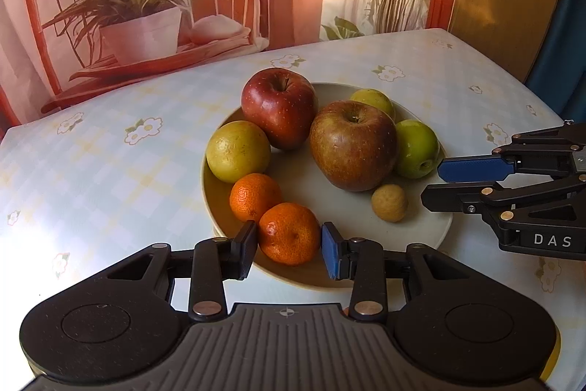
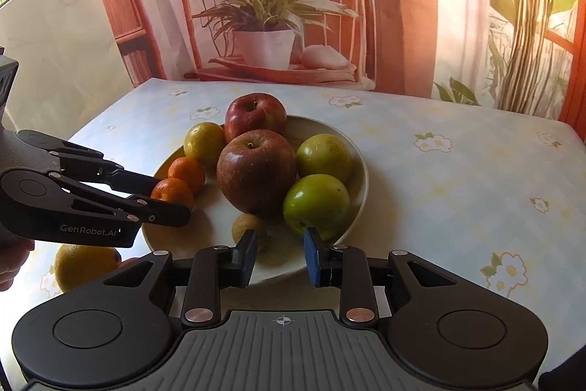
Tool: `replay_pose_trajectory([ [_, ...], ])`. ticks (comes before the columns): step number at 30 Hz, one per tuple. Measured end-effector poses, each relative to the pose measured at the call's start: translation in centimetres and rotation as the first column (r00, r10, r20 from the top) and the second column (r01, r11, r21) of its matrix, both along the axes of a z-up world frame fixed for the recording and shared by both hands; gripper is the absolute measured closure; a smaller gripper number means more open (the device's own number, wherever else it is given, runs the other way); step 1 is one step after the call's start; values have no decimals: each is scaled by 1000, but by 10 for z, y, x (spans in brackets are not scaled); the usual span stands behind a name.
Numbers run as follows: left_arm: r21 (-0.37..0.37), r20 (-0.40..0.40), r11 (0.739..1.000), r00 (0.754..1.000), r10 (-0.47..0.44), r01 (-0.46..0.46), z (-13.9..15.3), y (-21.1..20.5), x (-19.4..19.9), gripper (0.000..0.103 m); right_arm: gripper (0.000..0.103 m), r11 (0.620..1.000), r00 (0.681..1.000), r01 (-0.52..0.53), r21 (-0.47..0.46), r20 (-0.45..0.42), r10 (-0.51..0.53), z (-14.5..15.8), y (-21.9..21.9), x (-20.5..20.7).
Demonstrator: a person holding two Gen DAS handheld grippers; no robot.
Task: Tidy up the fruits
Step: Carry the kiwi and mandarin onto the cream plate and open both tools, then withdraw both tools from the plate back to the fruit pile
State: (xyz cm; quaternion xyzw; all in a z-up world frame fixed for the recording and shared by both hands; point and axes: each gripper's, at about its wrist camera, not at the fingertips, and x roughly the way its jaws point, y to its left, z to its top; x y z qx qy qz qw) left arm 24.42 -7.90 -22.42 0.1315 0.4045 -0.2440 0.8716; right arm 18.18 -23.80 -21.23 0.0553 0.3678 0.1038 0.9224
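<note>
Plate (image 1: 421,229) of apples (image 1: 353,143), mandarins (image 1: 289,233), green fruit (image 1: 415,149)

Both wrist cams look down, close on plate (image 1: 432,226) (shared), from opp. sides.

Plate (image 1: 432,226) on tabletop (image 1: 110,171): two apples (image 1: 353,145) at centre and rear, two tangerines (image 1: 289,233) at near left, nut (image 1: 389,202) in front. Separate fruit (image 2: 84,264) on tabletop, outside plate.
</note>
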Motion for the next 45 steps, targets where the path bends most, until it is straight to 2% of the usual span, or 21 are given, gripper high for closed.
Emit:
replay_pose_trajectory([
  [13, -53, 51, 998, 998, 48, -46, 25, 23, -19, 61, 77, 998, 999, 49, 35, 14, -49, 14, -2, -34],
  [21, -84, 123, 994, 989, 81, -71, 47, 40, -48, 61, 77, 997, 997, 71, 38, 16, -72, 21, 3, -62],
  [29, -129, 157, 988, 983, 100, -80, 59, 53, -85, 61, 75, 995, 995, 92, 38, 24, -93, 29, 9, -90],
  [38, -165, 120, 985, 991, 65, -44, 47, 49, -114, 61, 73, 993, 994, 112, -30, 8, -111, 32, 3, -122],
  [45, -170, 90, 985, 995, 42, -26, 36, 42, -122, 61, 72, 993, 997, 74, -92, -7, -75, 36, 4, -139],
])
